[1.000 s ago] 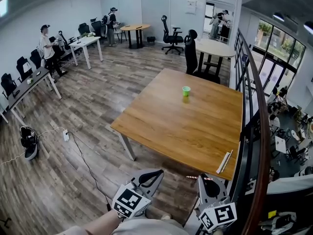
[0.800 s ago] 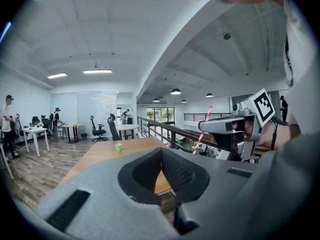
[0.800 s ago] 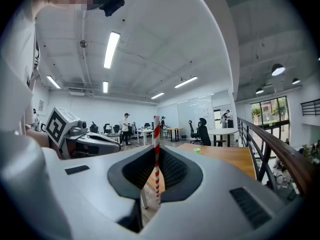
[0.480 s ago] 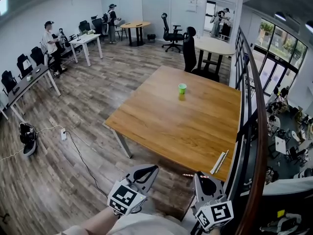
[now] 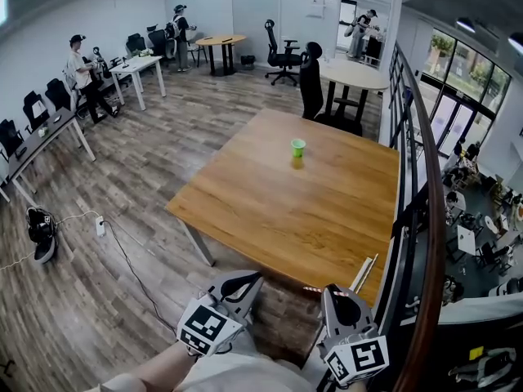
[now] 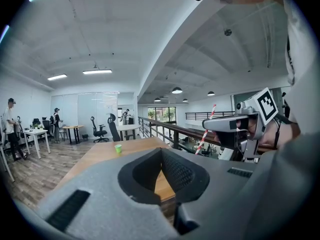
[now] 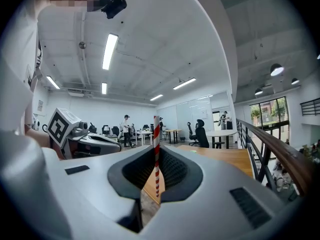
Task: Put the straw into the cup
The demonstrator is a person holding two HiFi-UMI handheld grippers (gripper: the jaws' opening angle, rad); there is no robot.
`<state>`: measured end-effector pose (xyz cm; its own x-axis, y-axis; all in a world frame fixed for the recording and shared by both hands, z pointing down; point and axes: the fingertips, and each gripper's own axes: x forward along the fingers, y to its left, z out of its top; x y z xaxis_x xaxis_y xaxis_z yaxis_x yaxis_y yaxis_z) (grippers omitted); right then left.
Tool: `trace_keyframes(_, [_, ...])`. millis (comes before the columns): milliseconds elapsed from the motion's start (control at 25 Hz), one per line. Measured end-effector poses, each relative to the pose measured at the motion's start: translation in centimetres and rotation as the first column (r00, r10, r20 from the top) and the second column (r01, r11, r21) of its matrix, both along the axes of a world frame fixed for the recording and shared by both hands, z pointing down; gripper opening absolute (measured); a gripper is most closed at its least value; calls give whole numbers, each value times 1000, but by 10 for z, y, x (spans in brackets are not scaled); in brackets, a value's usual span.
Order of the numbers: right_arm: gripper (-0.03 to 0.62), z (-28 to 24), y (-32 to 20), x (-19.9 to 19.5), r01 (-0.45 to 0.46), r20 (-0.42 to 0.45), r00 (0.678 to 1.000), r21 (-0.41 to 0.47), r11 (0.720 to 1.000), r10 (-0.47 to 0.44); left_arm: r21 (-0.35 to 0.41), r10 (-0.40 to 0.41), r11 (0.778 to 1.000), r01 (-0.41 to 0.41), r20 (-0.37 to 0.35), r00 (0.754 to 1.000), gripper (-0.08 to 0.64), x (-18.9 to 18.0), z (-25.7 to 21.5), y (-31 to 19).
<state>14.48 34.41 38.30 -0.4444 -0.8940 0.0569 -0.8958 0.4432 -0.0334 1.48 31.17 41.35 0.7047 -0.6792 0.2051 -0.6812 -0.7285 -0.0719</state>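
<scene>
Presently, the right gripper (image 7: pixel 156 148) clamps a red-and-white striped straw (image 7: pixel 156 129), which stands upright between its jaws. The left gripper (image 6: pixel 162 150) has its jaws pressed together with nothing between them. Toward 12 o'clock, well apart from both, the green cup (image 5: pixel 298 146) stands upright on the wooden table (image 5: pixel 278 211); its inside is too small to make out.
</scene>
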Motion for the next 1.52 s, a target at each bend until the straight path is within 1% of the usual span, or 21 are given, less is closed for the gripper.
trace_keyframes(240, [34,4,-37,-5,1,-7,1000,-11,1000,-1,5,16,1000,-15,-7,1000,15,0,-2,-38])
trace_keyframes(600, [34,15,-119,-24,13,-25,1000,-40,999,-14,-19,4,1000,-5,-16,1000,14,-20,7,-120])
trace_keyframes(800, [34,25,-179,-40,-11,-36,999,-55,998,9,-33,23,999,-24,-21,1000,15,-37,16,-181])
trace_keyframes(1160, [34,21,-294,-52,-61,-46,997,-89,994,57,-58,64,996,-66,-29,998,15,-51,8,-298])
trace_keyframes(1360, [34,11,-360,-60,-69,-56,996,-77,995,65,-62,81,995,-82,-29,996,14,-58,6,-366])
trace_keyframes(1520, [34,1,-409,-62,-94,-60,994,-74,993,89,-74,101,992,-104,-31,994,14,-60,2,-414])
